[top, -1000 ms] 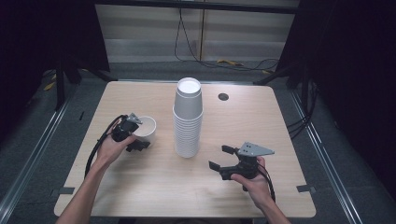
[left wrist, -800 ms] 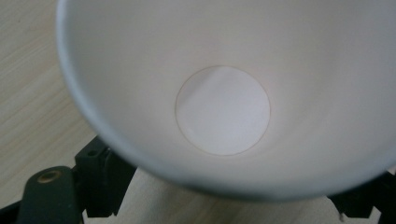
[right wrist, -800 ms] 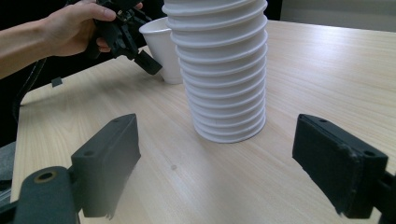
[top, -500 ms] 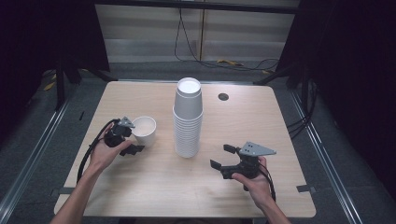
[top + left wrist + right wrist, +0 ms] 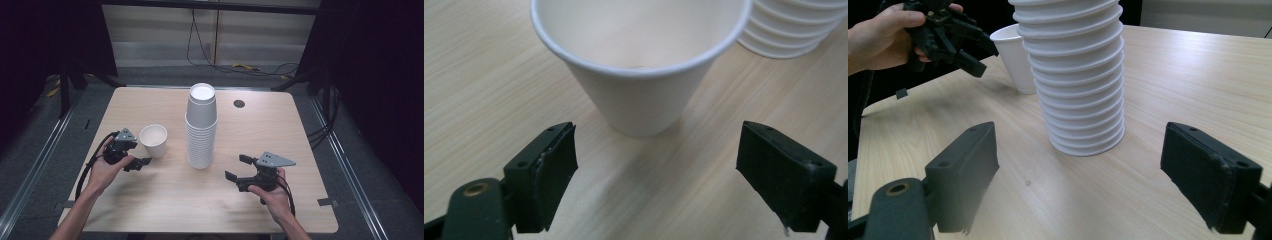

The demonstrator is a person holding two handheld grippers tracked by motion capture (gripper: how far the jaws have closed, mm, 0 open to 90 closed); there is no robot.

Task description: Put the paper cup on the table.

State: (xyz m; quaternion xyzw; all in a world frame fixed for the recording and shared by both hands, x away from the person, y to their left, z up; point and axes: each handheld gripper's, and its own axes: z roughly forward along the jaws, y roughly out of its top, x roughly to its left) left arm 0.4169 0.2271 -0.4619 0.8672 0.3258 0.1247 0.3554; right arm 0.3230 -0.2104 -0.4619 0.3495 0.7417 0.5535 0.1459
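A tall stack of white paper cups point(image 5: 201, 130) stands at the middle of the wooden table point(image 5: 280, 130). A single white cup point(image 5: 153, 140) stands upright to its left. My left gripper point(image 5: 140, 154) is open just left of that cup, its jaws apart from it. In the left gripper view the cup point(image 5: 639, 75) sits beyond the open gripper point(image 5: 656, 170), with the stack's base point(image 5: 794, 30) behind. My right gripper point(image 5: 238, 168) is open, right of the stack and nearer the front. Its own view shows the stack point(image 5: 1075, 75) ahead of the open gripper point(image 5: 1080, 175) and the single cup point(image 5: 1015, 55) behind.
A small dark round hole point(image 5: 239, 103) marks the table's far right part. Cables trail from both grippers toward the front edge. Black cables lie on the floor point(image 5: 250, 70) beyond the table. The other hand with the left gripper point(image 5: 955, 42) appears in the right gripper view.
My left gripper has drawn back to the left, away from the single cup, which stays standing where it was. The right gripper has barely moved.
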